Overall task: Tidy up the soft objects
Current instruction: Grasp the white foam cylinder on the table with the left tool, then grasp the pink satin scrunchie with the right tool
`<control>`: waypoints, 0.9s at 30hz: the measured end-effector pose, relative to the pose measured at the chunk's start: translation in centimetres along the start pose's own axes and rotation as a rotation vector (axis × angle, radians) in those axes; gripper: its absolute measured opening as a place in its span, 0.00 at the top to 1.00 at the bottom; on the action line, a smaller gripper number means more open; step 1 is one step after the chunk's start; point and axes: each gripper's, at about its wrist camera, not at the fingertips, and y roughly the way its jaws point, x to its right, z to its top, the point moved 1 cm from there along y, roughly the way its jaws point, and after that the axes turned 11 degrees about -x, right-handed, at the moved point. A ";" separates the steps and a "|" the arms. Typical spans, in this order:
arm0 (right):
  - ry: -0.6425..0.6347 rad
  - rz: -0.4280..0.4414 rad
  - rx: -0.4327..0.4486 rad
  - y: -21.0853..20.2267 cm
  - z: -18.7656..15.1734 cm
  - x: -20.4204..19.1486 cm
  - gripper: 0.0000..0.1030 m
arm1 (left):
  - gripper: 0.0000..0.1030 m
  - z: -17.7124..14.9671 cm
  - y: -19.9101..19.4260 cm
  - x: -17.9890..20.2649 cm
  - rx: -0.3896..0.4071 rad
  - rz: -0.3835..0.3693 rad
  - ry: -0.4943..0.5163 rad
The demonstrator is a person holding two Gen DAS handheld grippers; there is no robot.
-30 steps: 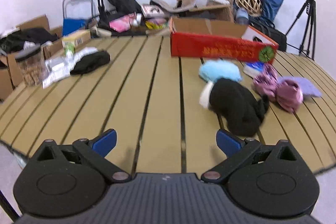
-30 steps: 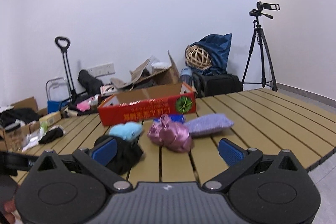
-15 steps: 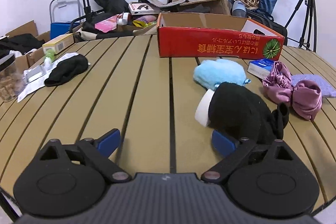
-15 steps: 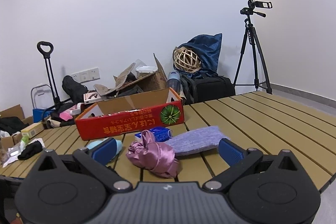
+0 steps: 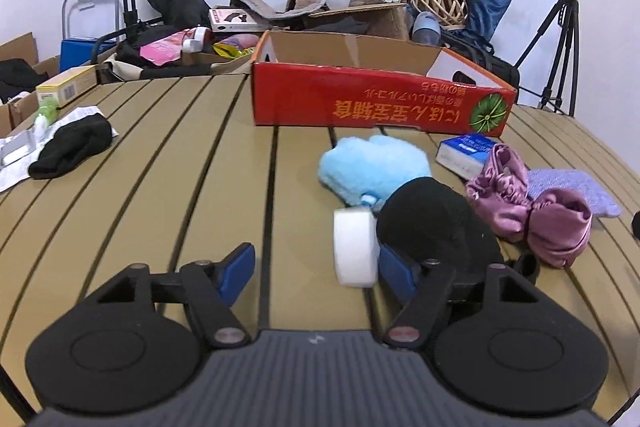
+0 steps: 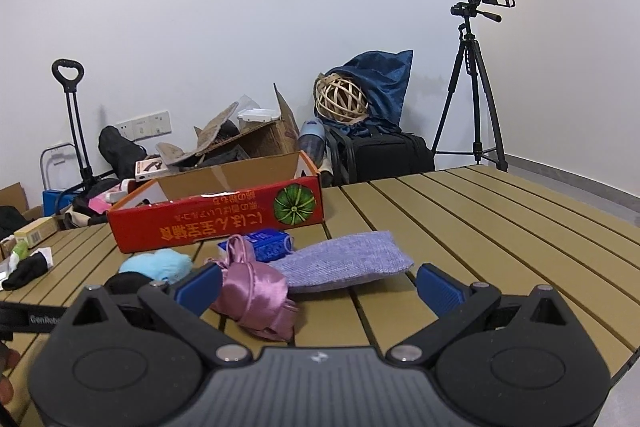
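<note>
A room set up for recording, used also for storage. A camera on a tripod (image 6: 478, 75) stands by the bare white wall (image 6: 260, 7). Past the far edge of the slatted table (image 5: 160, 163), cardboard boxes (image 5: 360, 15), bags and a folding hand cart (image 6: 70, 123) are piled on the floor.

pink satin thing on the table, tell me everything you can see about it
The pink satin thing is a shiny mauve-pink fabric piece, crumpled and bunched into two puffy lobes with gathered folds, like a knotted scrunchie or bonnet. It lies slumped on the slatted tan table, in front of the red cardboard box. It overlaps the lavender knitted pouch and sits against a small blue box, with the black fuzzy item alongside. Nothing grips it.
</note>
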 end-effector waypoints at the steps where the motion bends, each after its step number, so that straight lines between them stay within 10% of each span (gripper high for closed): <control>1: -0.004 0.000 -0.002 0.2 0.0 0.0 0.00 | 0.30 0.1 0.1 0.0 0.002 -0.008 -0.006; 6: -0.022 0.002 -0.008 0.8 0.0 -0.2 0.00 | 0.42 0.4 0.3 0.3 0.006 -0.037 -0.009; 11: -0.047 0.007 -0.023 1.5 -0.4 -0.8 0.00 | 0.82 0.5 0.7 0.4 0.007 -0.101 -0.016; 27: -0.049 0.032 -0.053 2.5 -0.5 -2.3 0.00 | 0.82 0.0 -2.3 -1.7 0.095 -0.004 -0.054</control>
